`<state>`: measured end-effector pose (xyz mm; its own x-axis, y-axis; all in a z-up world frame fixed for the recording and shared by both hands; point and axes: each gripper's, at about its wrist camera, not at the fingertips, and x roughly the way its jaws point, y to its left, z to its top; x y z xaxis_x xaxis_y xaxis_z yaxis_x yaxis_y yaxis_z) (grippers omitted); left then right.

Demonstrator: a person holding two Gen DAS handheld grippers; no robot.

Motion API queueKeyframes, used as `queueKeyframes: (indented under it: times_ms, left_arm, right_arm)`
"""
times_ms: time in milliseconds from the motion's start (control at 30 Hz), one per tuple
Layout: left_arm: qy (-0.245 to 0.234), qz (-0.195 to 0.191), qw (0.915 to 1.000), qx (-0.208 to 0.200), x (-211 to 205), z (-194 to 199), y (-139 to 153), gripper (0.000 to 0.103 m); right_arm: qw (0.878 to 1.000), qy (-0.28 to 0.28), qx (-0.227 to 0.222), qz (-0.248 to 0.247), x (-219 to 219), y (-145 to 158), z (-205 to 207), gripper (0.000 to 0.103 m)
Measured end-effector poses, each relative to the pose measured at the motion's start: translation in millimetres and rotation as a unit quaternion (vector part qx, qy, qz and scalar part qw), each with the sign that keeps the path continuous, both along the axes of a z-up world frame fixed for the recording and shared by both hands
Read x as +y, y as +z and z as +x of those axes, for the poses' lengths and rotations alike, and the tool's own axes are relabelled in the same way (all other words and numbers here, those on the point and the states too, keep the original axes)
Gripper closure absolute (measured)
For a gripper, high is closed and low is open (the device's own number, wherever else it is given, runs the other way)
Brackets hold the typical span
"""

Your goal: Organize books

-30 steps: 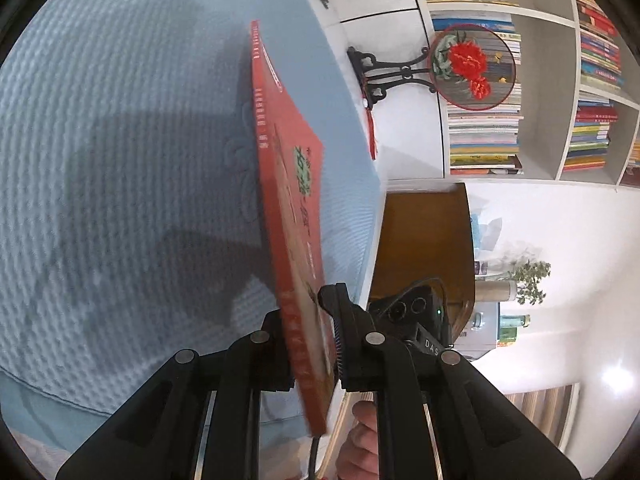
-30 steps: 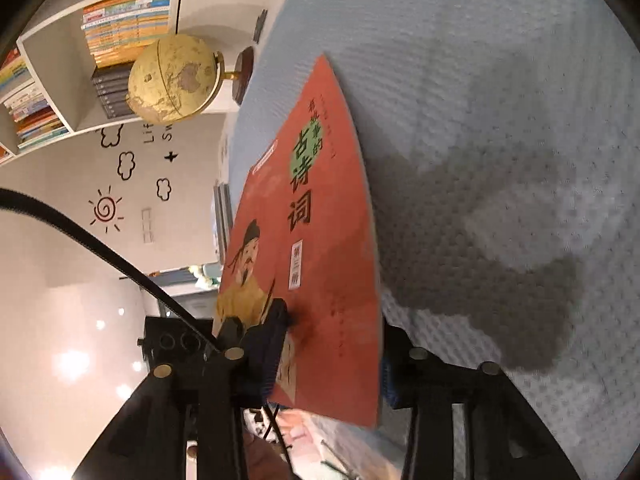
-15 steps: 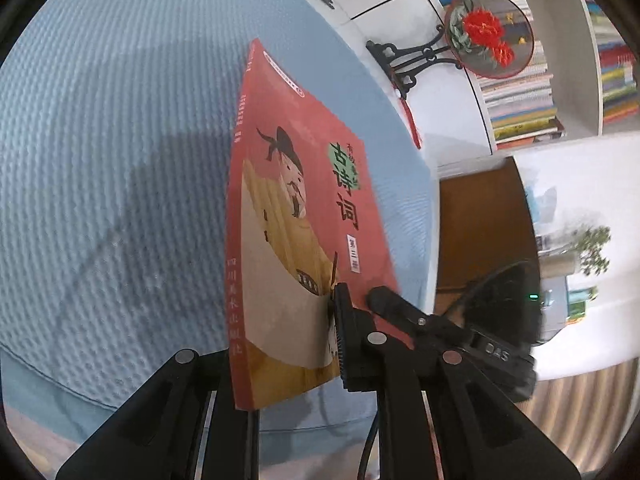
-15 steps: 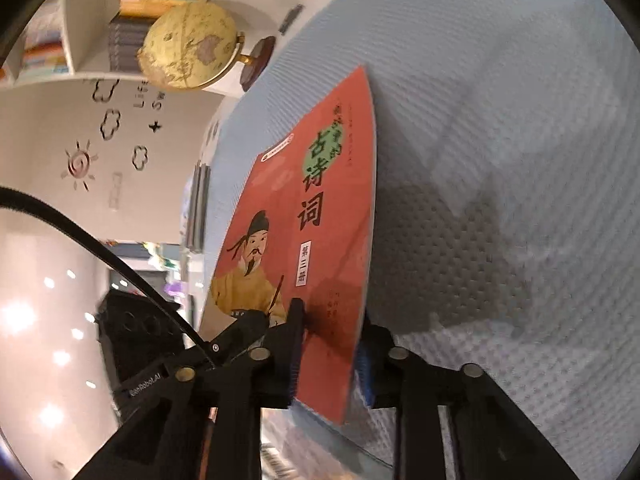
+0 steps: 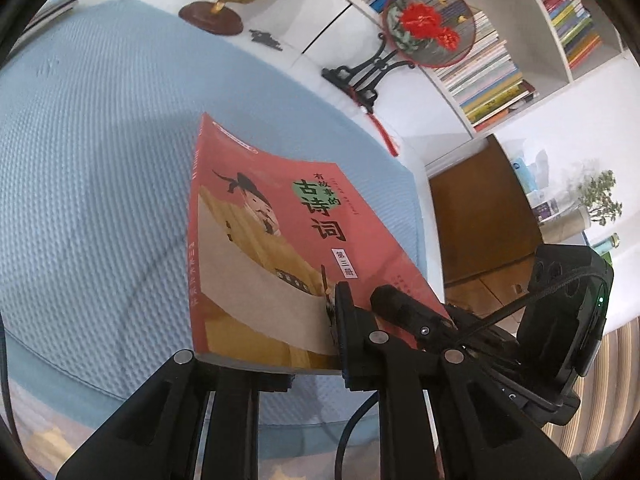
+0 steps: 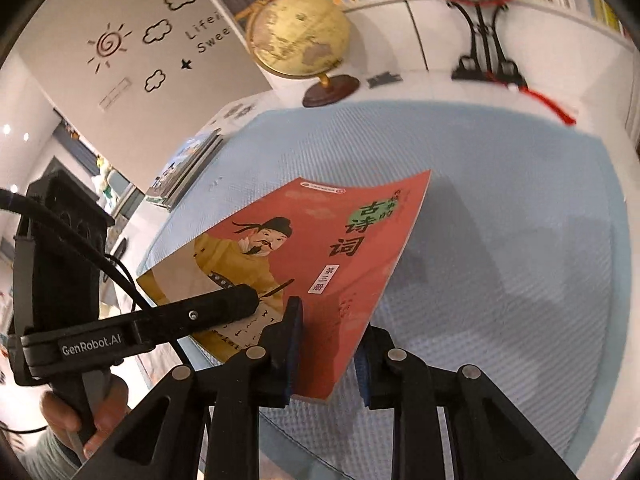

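Since a second ago both hands have lifted and rolled, so the red book (image 5: 288, 248) that stood edge-on now shows me its cover, tilted above the blue tabletop (image 5: 100, 160) near its front edge. My left tongs (image 5: 296, 344) are closed on the book's lower edge, one finger over the cover, the other hidden beneath. My right tongs (image 6: 326, 348) have just been closing and now pinch the lower right corner between their blue pads. Along the far edge I see a globe (image 6: 300, 36) and a round fan (image 5: 430, 26) on its stand.
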<state>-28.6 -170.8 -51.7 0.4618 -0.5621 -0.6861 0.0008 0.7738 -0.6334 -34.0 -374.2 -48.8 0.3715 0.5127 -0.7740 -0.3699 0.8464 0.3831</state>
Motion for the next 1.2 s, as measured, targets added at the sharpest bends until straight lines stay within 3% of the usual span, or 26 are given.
queueKeyframes:
  times_ms: [300, 633, 933, 1200]
  left_arm:
    - [0.006, 0.020, 0.9983, -0.053, 18, -1, 54, 0.090]
    - [0.039, 0.028, 0.9928, -0.110, 92, 4, 113, 0.090]
    - [0.036, 0.039, 0.9868, -0.153, 208, 35, 140, 0.089]
    - [0.027, 0.061, 0.9863, -0.151, 324, 62, 140, 0.089]
  right_arm:
    - [0.998, 0.007, -0.053, 0.016, 20, 49, 1, 0.081]
    - [0.993, 0.030, -0.106, 0.041, 89, 107, 19, 0.079]
    - [0.988, 0.026, -0.143, 0.046, 209, 137, 48, 0.077]
    - [0.990, 0.025, -0.137, 0.040, 342, 135, 74, 0.077]
